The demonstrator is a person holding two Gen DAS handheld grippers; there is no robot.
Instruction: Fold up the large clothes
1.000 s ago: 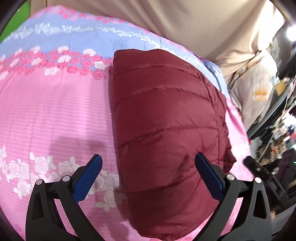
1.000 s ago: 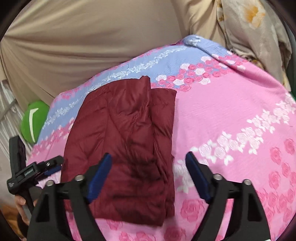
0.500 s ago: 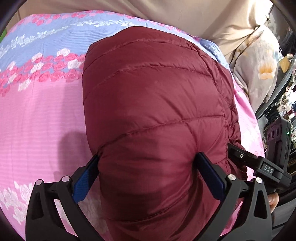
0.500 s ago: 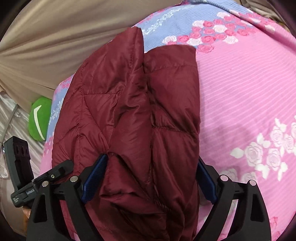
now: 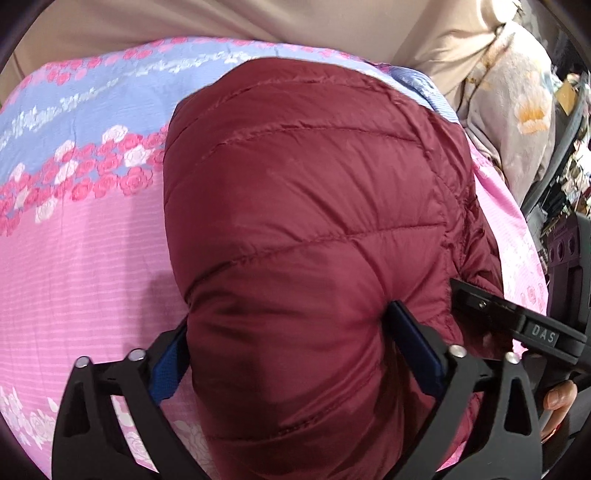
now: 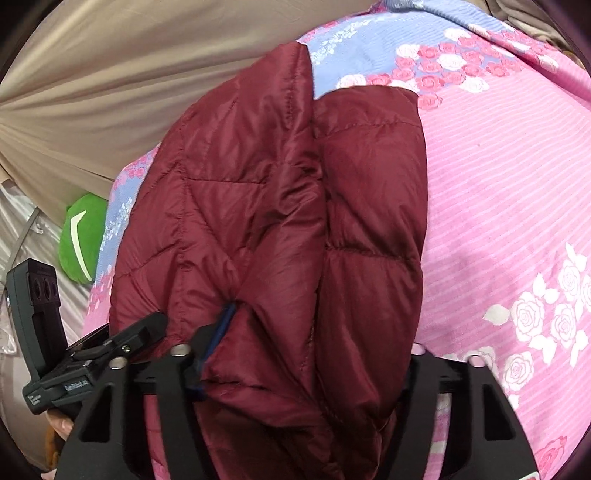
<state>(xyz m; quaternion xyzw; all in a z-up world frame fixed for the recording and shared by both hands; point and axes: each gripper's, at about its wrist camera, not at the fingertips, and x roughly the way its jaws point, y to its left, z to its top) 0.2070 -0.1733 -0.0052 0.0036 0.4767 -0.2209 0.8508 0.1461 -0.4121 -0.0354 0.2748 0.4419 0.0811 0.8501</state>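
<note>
A folded dark-red quilted jacket lies on a pink and blue rose-print bedsheet. My left gripper straddles its near end, its jaws closing, with both blue pads pressed into the puffy fabric. In the right wrist view the jacket shows two stacked layers on the sheet. My right gripper is closing on the near edge; the fabric bunches around its left pad and hides the right one. Each gripper's body shows in the other view, the right one and the left one.
A beige curtain hangs behind the bed. A floral cloth and cluttered furniture stand at the right edge. A green cushion sits beyond the bed's left side. A hand holds the right gripper.
Both grippers came down and forward onto the jacket's near end. Their jaws went from wide around it to pinching the fabric, the right one much tighter.
</note>
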